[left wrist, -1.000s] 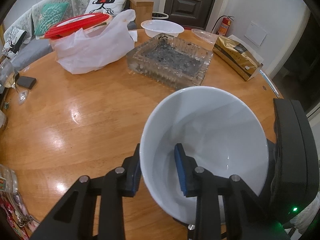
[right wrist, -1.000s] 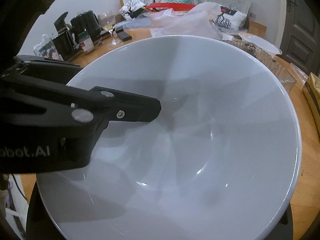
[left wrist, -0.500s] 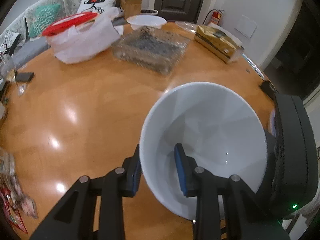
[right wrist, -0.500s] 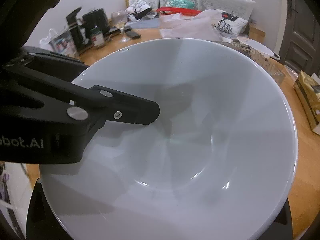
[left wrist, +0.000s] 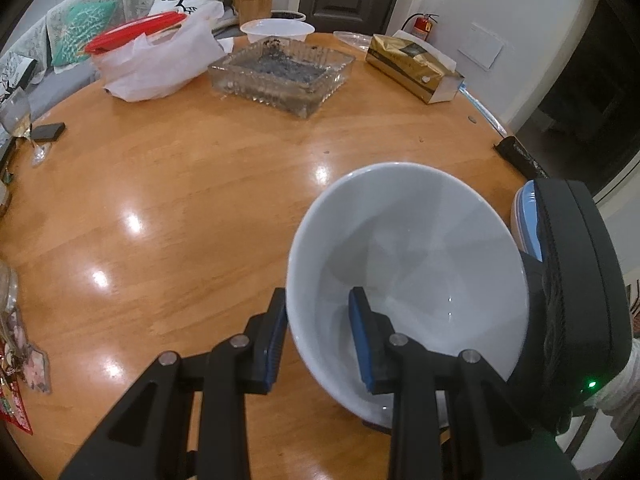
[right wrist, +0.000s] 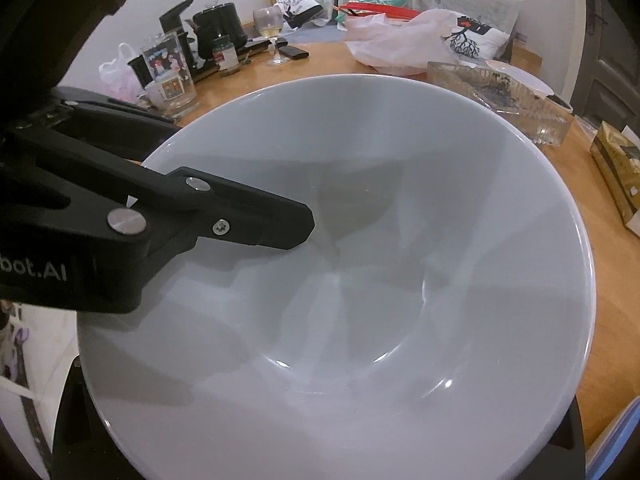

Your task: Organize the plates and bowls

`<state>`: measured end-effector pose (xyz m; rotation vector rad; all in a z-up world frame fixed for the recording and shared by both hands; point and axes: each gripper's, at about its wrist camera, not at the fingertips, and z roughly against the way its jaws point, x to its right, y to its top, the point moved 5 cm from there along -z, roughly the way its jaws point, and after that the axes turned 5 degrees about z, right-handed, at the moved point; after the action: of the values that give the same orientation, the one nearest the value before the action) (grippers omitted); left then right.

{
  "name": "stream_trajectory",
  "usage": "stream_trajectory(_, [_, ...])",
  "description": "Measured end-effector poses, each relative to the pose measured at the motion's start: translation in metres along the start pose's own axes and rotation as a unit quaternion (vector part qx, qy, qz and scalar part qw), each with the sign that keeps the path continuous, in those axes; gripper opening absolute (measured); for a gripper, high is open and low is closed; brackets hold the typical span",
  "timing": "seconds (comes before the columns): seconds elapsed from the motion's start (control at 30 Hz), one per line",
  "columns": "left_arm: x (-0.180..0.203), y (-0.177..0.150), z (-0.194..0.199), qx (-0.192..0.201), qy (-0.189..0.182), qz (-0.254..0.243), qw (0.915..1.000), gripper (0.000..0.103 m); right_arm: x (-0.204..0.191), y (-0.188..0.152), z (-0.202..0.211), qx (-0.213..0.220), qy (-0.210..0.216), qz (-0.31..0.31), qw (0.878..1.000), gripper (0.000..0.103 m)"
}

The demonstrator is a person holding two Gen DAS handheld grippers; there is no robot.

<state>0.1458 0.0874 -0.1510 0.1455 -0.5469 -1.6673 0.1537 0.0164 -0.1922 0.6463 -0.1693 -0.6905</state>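
The left claw (left wrist: 320,328) is clamped on the near wall of a white bowl (left wrist: 412,264), one blue pad inside and the other outside the rim, so the bowl sits tilted in the lower right of the left wrist view above the wooden table (left wrist: 180,200). In the right wrist view the bowl fills most of the frame, with the left claw's inner finger reaching in from the left. The right claw's body rises at the right edge of the left view against the bowl's far side; its fingers are hidden, so I cannot tell its grip. A glass tray (left wrist: 282,74), white bag (left wrist: 156,64) and gold box (left wrist: 412,66) lie across the upper table.
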Motion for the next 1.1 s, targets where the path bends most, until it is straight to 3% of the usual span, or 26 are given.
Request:
stream_trajectory(0.47, [-0.006, 0.010, -0.010, 0.003, -0.042, 0.010, 0.9991, 0.029, -0.002, 0.001, -0.007, 0.010, -0.026, 0.029, 0.999, 0.102])
stream_trajectory(0.63, [-0.005, 0.010, -0.010, 0.006, -0.043, 0.008, 0.9990, 0.029, -0.002, 0.003, -0.008, -0.003, -0.024, 0.026, 0.999, 0.102])
stream_trajectory(1.1, [0.008, 0.010, 0.006, 0.021, -0.039, -0.011, 0.9989, 0.029, -0.007, 0.001, 0.013, 0.042, -0.048, 0.037, 0.997, 0.102])
